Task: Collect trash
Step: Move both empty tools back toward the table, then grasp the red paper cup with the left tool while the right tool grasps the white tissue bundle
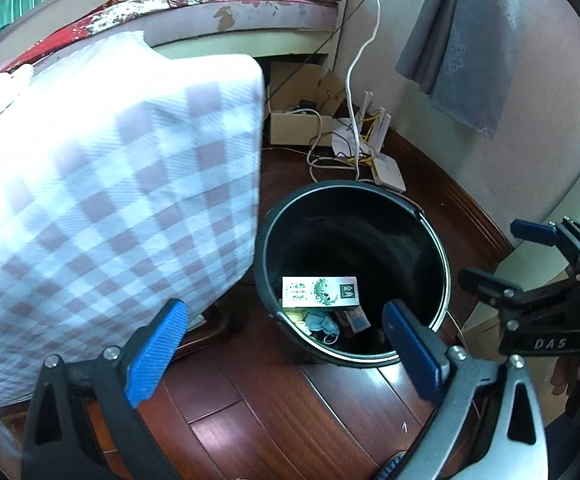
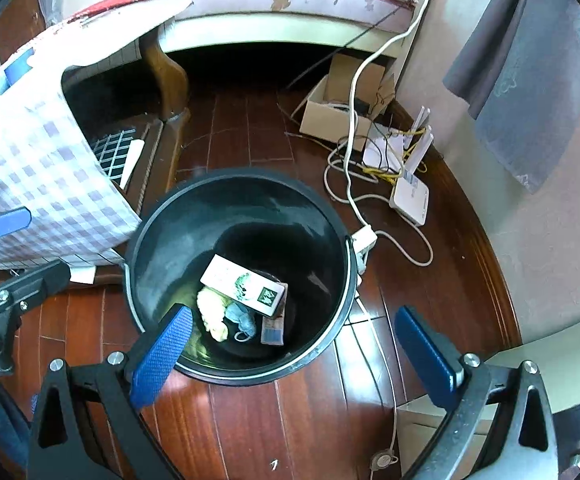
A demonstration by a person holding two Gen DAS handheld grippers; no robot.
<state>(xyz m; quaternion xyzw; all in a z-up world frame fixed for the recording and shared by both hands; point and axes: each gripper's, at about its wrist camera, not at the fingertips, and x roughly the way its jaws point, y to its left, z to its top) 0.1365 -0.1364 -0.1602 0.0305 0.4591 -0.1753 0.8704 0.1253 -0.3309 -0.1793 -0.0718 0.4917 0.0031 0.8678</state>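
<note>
Left wrist view
- Your left tongs (image 1: 286, 354): blue pads spread wide apart, nothing between them, hovering over the near rim of the bucket.
- Black bucket (image 1: 268, 248): stands upright on the dark wooden floor (image 1: 266, 412), mouth open towards you, just beside the checked cloth.
- Trash inside: a white and green carton (image 1: 319, 291) lies flat on top; under it a pale blue face mask (image 1: 321, 326) and a small brown packet (image 1: 355, 320).
- Checked cloth (image 1: 102, 200): purple and white, hangs down at your left and fills much of this view.
- Your right tongs (image 1: 501, 256): seen at the right edge, fingers apart, empty.
- Background: white router (image 1: 387, 172) with tangled cables, cardboard box (image 1: 297, 128) against the wall, grey towel (image 1: 461, 40) hanging above.

Right wrist view
- Your right tongs (image 2: 293, 352): blue pads well apart, gripping nothing, held above the bucket's (image 2: 162, 248) near edge.
- Trash inside: carton (image 2: 244, 284) tilted across the heap; yellowish crumpled wad (image 2: 212, 312) to its left, blue mask (image 2: 242, 318) beside that, brown packet (image 2: 274, 330) partly under the carton.
- Your left tongs (image 2: 18, 248): at the left edge, fingers apart.
- Power strip (image 2: 363, 240): white, touching the bucket's far right rim.
- Router (image 2: 409, 196): on the floor (image 2: 250, 420), near the wall.
</note>
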